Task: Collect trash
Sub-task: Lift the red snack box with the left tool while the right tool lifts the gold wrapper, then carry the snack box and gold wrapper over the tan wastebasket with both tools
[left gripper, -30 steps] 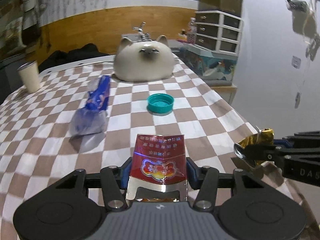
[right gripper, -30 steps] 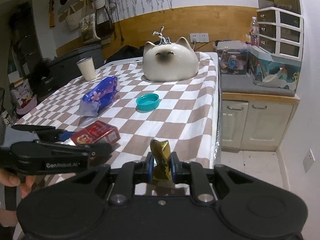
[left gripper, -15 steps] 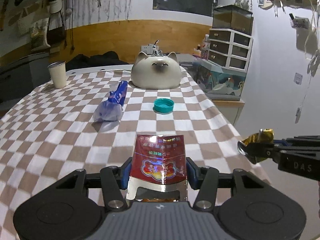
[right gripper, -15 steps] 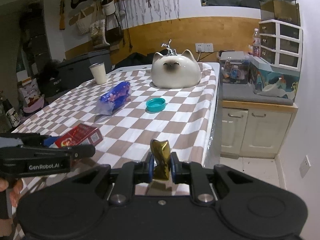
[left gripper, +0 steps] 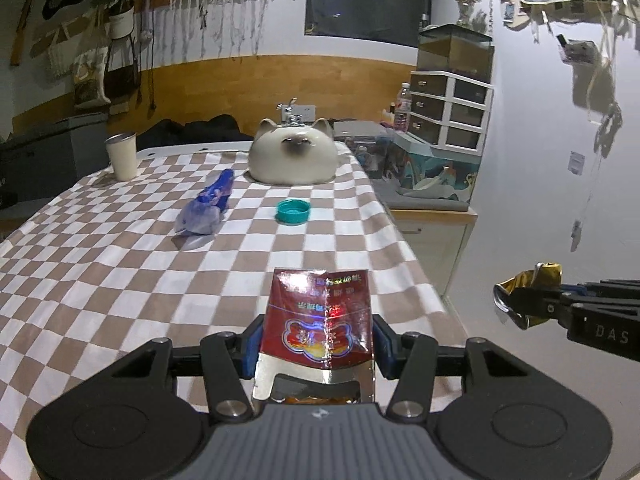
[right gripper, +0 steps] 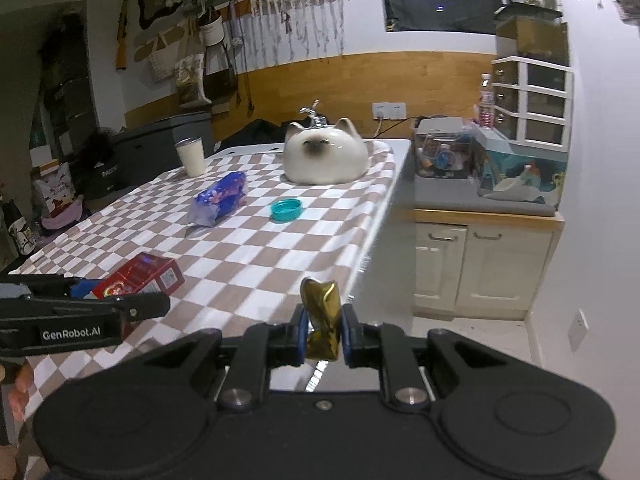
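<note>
Red foil-lined box (left gripper: pixel 320 316), light and crushable, clamped across its sides in the left claw (left gripper: pixel 318 344) above the table (left gripper: pixel 100 280) edge; crumpled gold wrapper (right gripper: pixel 320 320), featherlight and slippery, pinched mid-body in the right claw (right gripper: pixel 322 336), beyond the edge.

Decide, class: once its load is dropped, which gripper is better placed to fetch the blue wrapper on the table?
Probably the left gripper. It sits over the checked table holding the red packet, facing the blue wrapper. The right gripper, with the gold wrapper, hangs by the table's edge.
</note>
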A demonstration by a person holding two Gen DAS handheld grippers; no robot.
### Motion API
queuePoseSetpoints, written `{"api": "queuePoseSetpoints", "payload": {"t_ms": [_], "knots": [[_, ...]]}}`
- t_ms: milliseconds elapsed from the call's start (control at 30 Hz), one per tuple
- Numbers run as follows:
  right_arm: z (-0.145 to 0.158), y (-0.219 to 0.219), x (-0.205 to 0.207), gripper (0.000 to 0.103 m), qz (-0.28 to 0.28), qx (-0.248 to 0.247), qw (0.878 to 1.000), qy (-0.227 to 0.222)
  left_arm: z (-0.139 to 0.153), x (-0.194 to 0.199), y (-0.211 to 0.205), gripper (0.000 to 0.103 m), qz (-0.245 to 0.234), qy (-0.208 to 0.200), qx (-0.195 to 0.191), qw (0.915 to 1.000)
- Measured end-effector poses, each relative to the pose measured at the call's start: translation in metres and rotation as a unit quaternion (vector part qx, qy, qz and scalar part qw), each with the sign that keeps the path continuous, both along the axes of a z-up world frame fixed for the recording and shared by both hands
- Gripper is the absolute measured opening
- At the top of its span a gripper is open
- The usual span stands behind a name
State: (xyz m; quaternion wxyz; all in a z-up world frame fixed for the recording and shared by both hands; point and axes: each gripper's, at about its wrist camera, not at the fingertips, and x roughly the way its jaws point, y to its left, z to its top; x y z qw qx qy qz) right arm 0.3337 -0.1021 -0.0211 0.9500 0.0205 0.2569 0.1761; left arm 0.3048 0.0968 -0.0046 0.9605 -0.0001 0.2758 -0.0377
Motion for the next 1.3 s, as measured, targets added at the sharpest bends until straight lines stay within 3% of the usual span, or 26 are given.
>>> {"api": "queuePoseSetpoints", "payload": {"t_ms": [333, 767, 1000, 1300], "knots": [[-0.004, -0.068, -0.027, 0.017, -0.036, 0.01, 0.999, -0.001, -0.001, -0.016, -0.075, 0.054, -0.027, 0.0, 0.013, 0.9995], [-0.024, -0.153, -0.039, 0.017, -0.085, 0.012, 0.996, 0.017, -0.027, 0.003, -0.178, 0.054, -0.089, 0.043, 0.01, 0.995], [-0.05, -0.187, -0.032, 0.017, -0.112, 0.011, 0.993, 0.047, -0.058, 0.025, -0.224, 0.054, -0.129, 0.09, 0.008, 0.9875], [-0.101, -0.218, -0.01, 0.017, -0.133, 0.018, 0.984, 0.117, -0.114, 0.065, -0.271, 0.054, -0.174, 0.175, 0.02, 0.9689]]}}
